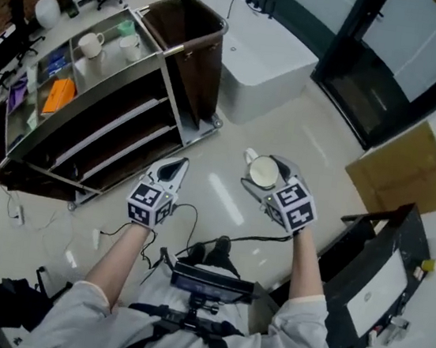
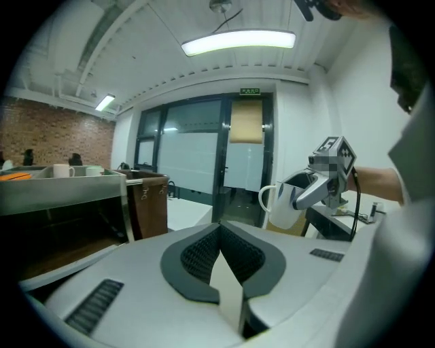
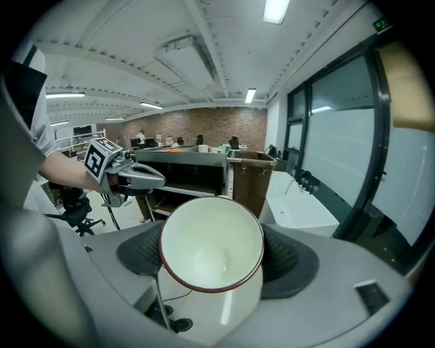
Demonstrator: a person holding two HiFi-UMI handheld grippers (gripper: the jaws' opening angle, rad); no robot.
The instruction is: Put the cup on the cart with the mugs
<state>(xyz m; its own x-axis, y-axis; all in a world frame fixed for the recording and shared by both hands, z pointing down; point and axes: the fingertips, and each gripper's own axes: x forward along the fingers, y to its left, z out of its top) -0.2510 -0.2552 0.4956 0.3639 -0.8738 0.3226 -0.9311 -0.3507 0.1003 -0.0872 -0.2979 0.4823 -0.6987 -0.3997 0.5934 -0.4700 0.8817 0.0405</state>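
A white cup (image 3: 211,249) with a thin red rim sits between the jaws of my right gripper (image 3: 212,255), which is shut on it, its mouth facing the camera. In the head view the cup (image 1: 264,171) hangs above the floor right of centre; the left gripper view shows the cup (image 2: 282,204) with its handle to the left. My left gripper (image 2: 221,262) is shut and holds nothing; it shows as (image 1: 172,170) in the head view. The cart (image 1: 92,101) stands at upper left, with two white mugs (image 1: 90,44) on its top shelf.
A brown bag bin (image 1: 191,42) hangs at the cart's right end. A white tub-like counter (image 1: 266,52) stands behind it. A dark desk with a printer (image 1: 374,285) is at right, cardboard (image 1: 405,174) leans by the glass door, and cables (image 1: 188,217) trail on the floor.
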